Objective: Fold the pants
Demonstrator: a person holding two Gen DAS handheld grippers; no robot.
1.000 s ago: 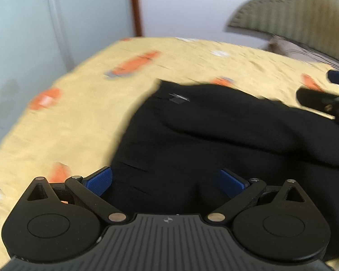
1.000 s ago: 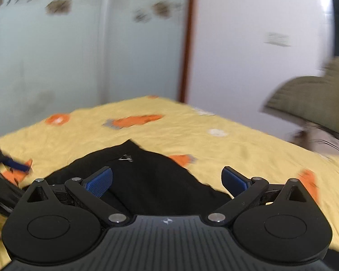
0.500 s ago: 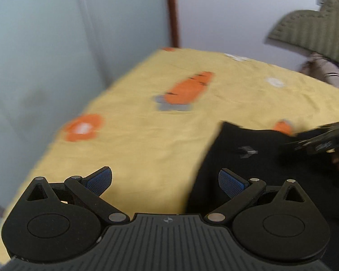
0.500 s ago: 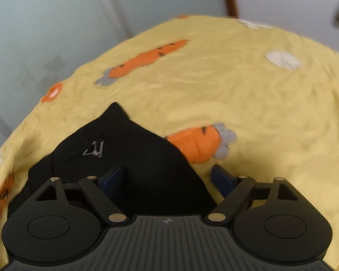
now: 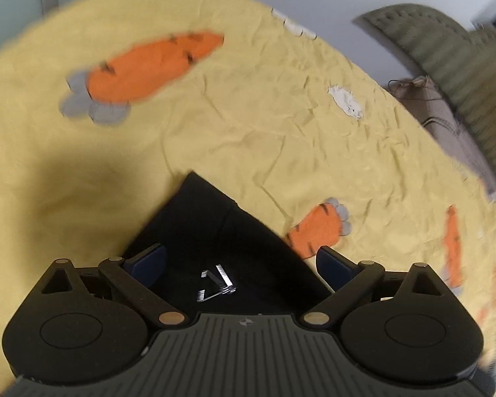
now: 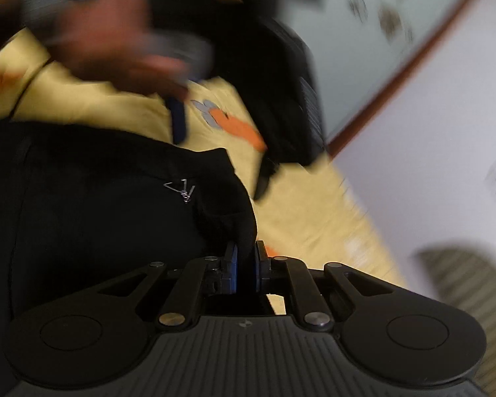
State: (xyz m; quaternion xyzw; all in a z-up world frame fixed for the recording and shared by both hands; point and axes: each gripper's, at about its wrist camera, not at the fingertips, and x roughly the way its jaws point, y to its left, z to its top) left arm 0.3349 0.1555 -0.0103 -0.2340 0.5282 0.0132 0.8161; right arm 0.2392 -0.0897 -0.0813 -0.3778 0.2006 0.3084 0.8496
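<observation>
Black pants (image 5: 215, 231) lie on a yellow sheet (image 5: 248, 115) printed with carrots. One corner of the pants, bearing a small silver logo (image 5: 216, 283), sits between the blue pads of my left gripper (image 5: 238, 259). Its jaws are wide and closing, and the pads do not touch the cloth. In the right wrist view my right gripper (image 6: 244, 258) is closing and pinches a raised fold of the pants (image 6: 99, 215) at their edge. The left gripper (image 6: 220, 149) and the hand (image 6: 115, 43) holding it hang blurred above the same corner.
An olive ribbed headboard (image 5: 446, 59) and a beige pillow (image 5: 453, 132) stand at the bed's far right. A pale wall with a brown door frame (image 6: 396, 76) runs behind the bed. Bare yellow sheet stretches beyond the pants.
My left gripper swung from beside the pants to over their logo corner and tilted down. My right gripper rolled, dropped onto the pants' edge and shut on the cloth.
</observation>
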